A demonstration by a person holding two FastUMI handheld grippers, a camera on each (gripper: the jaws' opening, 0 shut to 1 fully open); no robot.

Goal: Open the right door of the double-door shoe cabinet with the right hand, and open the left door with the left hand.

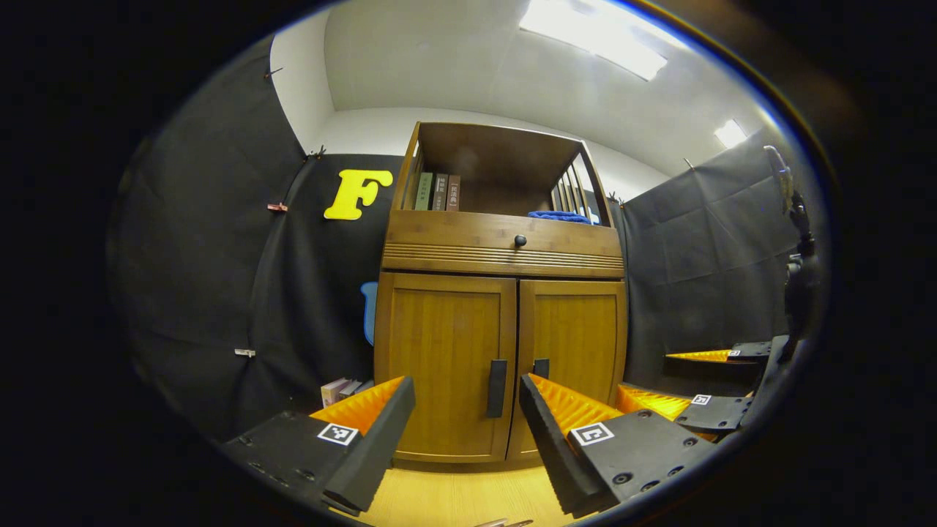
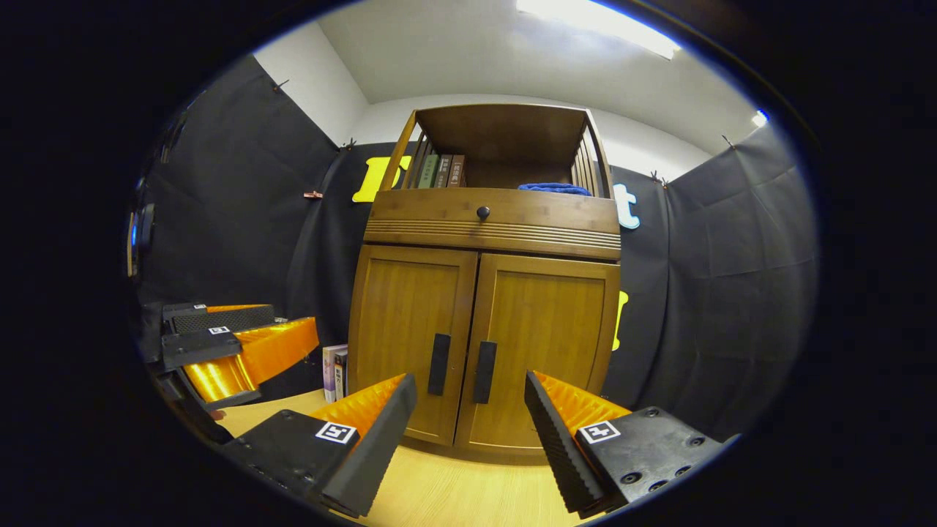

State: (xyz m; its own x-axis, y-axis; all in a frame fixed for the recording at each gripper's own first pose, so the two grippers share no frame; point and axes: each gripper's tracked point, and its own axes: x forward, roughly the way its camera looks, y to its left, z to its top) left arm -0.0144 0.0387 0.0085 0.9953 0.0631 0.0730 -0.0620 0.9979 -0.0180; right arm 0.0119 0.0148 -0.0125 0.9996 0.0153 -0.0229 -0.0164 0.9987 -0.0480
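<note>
Your left gripper (image 1: 467, 410) is spread wide and holds nothing. Straight ahead of it, well apart, stands the shoe cabinet (image 1: 501, 293) with both doors closed. The left door (image 1: 446, 344) fills the gap between your fingers, and its handle (image 1: 497, 388) shows just above that gap, slightly right of centre. The right door's handle (image 1: 541, 367) peeks out just over your right-hand finger. Your other gripper sits off at the right edge of this view, near the cabinet's right side.

Your right gripper (image 2: 468, 410) is also parted with nothing between the fingers. In the right gripper view the cabinet stands ahead and apart from it, resting on the pale wood floor (image 2: 454, 490). The right door (image 2: 545, 344) lies above and between your fingers, and its handle (image 2: 484, 372) stands just above the gap, close beside the left door's handle (image 2: 439, 364).

Books (image 1: 438, 191) and a blue cloth (image 1: 558, 216) sit on the open top shelf, above the drawer with its round knob (image 1: 520, 240).
</note>
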